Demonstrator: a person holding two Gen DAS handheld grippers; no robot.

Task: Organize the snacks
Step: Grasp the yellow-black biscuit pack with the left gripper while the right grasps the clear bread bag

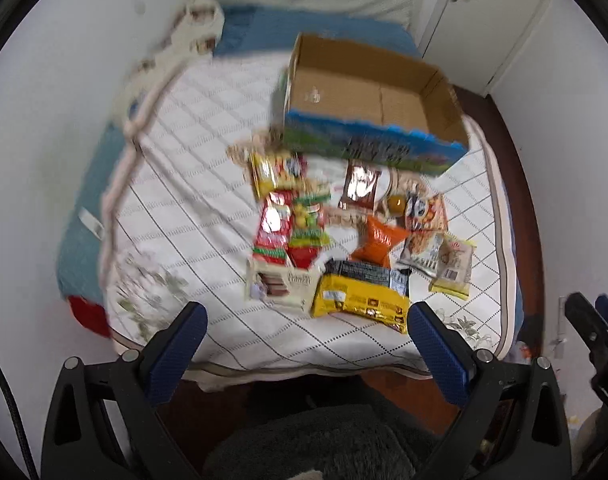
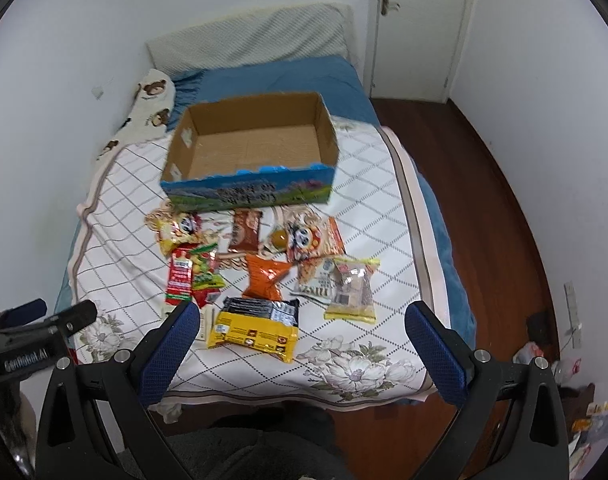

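Observation:
An empty cardboard box (image 2: 248, 144) with a blue printed front stands on the bed; it also shows in the left wrist view (image 1: 367, 96). Several snack packs lie in front of it: a yellow-black pack (image 2: 256, 326), an orange pack (image 2: 264, 276), a red-green pack (image 2: 180, 280), a brown pack (image 2: 246, 230), panda packs (image 2: 313, 240) and a clear yellow-edged pack (image 2: 353, 288). A cream box (image 1: 282, 284) lies left of the yellow-black pack (image 1: 359, 296). My left gripper (image 1: 307, 344) and right gripper (image 2: 304, 340) are both open and empty, above the bed's near edge.
The bed has a white quilted cover (image 2: 383, 216), a blue blanket (image 2: 272, 76) and a pillow (image 2: 248, 36). White walls flank it. A door (image 2: 419, 28) and dark wood floor (image 2: 495, 208) lie to the right. Clutter sits on the floor at the lower right (image 2: 583, 412).

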